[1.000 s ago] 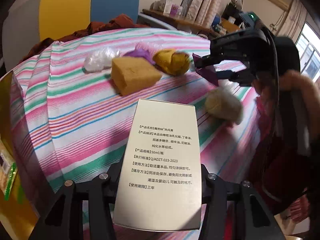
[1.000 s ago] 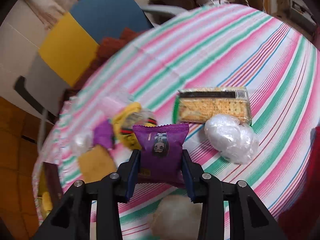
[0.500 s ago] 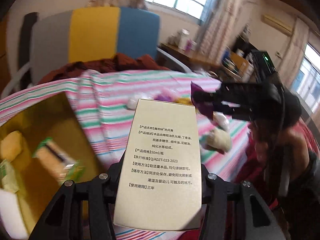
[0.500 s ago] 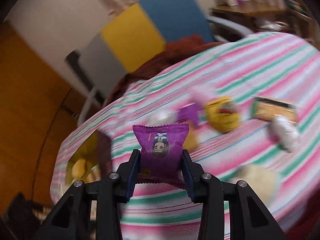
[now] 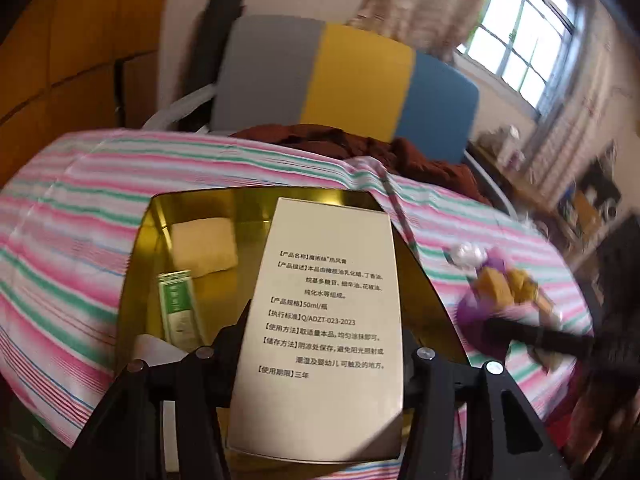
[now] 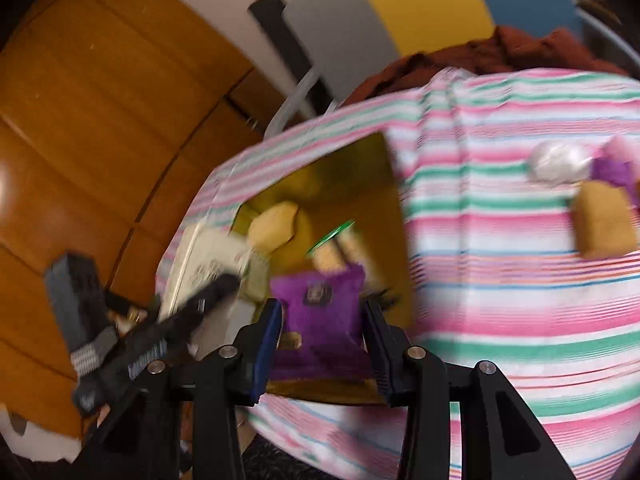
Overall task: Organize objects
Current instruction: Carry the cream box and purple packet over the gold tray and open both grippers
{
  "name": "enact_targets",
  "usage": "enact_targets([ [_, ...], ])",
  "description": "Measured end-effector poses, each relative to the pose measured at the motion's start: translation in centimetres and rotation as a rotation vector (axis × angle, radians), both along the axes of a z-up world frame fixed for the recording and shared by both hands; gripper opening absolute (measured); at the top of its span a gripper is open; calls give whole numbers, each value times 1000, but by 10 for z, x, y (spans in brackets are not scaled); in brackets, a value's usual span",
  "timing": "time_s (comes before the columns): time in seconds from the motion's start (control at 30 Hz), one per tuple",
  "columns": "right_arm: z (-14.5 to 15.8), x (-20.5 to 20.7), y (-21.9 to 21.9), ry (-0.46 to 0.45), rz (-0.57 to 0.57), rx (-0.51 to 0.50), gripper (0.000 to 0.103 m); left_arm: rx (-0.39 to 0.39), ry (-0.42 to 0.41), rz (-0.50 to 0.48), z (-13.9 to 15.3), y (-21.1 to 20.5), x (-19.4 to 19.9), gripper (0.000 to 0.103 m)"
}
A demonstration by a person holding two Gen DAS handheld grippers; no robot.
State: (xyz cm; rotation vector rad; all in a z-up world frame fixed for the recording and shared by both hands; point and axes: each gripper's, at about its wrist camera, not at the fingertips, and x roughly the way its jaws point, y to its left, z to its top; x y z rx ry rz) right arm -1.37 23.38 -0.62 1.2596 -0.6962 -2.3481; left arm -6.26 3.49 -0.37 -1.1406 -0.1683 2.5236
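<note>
My left gripper (image 5: 324, 328) is shut on a beige carton (image 5: 324, 320) printed with black text, held above an open gold box (image 5: 416, 280) on the striped tablecloth. The box holds a pale yellow block (image 5: 204, 246), a green cracker packet (image 5: 176, 304) and something white. My right gripper (image 6: 322, 308) is shut on a purple snack packet (image 6: 320, 312) over the near edge of the gold box (image 6: 360, 176). In the right wrist view the left gripper (image 6: 180, 320) and its beige carton (image 6: 208, 268) show at the left, blurred. The purple snack packet (image 5: 476, 312) shows at the right of the left wrist view.
Loose on the striped cloth (image 6: 500, 280) to the right lie a white bag (image 6: 560, 162), a purple item (image 6: 614, 170) and a tan sponge block (image 6: 604, 224). A grey, yellow and blue chair back (image 5: 344, 76) with a brown cloth (image 5: 360, 148) stands behind; wooden panels (image 6: 100, 120) to the left.
Both grippers have swung left from the loose pile to over the gold box, each still holding its item. The views are blurred by motion.
</note>
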Motion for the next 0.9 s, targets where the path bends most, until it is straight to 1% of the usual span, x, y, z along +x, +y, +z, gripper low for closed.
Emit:
enact_targets([
  [0.03,-4,-4,-3,-7,19,-8,44,4,-1,37,0,-8,-4,68],
  [0.07,-8,-5,-12,-17,44,-22,57,1,-1,63,0,-14,-6,74],
  [0.1,-9,-4,-18,-19,55,-20,72,1,0,83,0,-21,-8,82],
  [0.13,-10,-4,-22,-20,62,-9,75,3,-1,95,0,-26,-7,82],
  [0.23,-15,-6,-29,-35,77,0,76,-8,-11,152,-1,-38,-7,82],
  [0.3,-16,-5,-32,-35,80,23,83,-29,-11,170,-1,-44,-3,82],
  [0.33,-17,-6,-33,-33,81,34,84,-51,-6,181,-1,-45,-1,82],
  [0.53,-5,4,-45,36,82,165,96,-100,31,192,4,-45,13,82],
  [0.6,0,8,-49,65,74,209,102,-114,43,188,7,-44,18,82],
  [0.63,3,10,-50,81,69,234,103,-118,45,186,8,-43,19,82],
  [0.77,8,19,-60,153,28,384,103,-139,72,186,12,-40,28,82],
  [0.9,15,27,-63,230,-17,499,103,-144,85,184,14,-36,37,82],
])
